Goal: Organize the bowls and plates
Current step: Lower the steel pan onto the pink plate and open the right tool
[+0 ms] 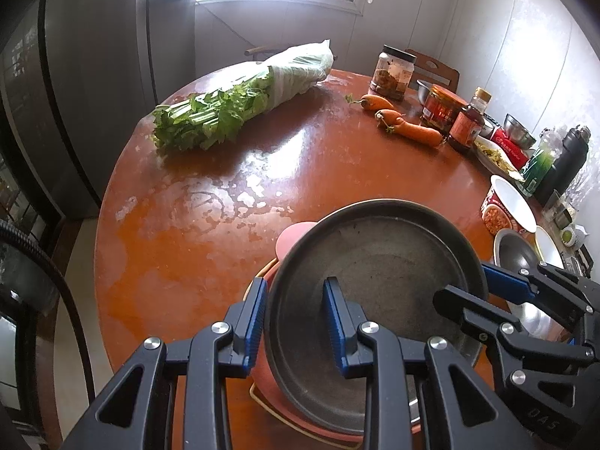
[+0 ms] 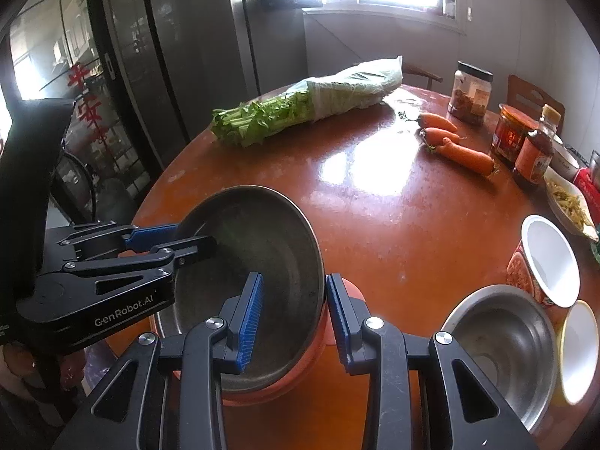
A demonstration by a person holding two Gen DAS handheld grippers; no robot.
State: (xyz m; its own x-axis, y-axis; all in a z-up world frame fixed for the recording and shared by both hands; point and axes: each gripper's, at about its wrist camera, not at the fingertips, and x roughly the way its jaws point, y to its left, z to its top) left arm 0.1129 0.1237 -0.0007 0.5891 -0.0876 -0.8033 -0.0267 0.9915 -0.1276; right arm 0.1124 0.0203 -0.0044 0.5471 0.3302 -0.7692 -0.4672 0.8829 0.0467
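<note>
Metal plate (image 1: 375, 273) clamped by its rim on both sides: left gripper (image 1: 296, 322) on near-left edge, right gripper (image 2: 294, 318) on right edge. Held tilted over orange bowl (image 2: 337, 330), near edge of round table (image 1: 210, 232).

The metal plate (image 2: 258, 262) sits on the orange dish (image 2: 337, 322), left of the steel bowl (image 2: 498, 348), with carrots (image 2: 465, 153) behind.

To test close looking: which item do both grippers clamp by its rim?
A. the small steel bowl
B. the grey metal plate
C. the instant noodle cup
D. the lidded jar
B: the left gripper and right gripper each straddle the rim of the grey metal plate.
</note>
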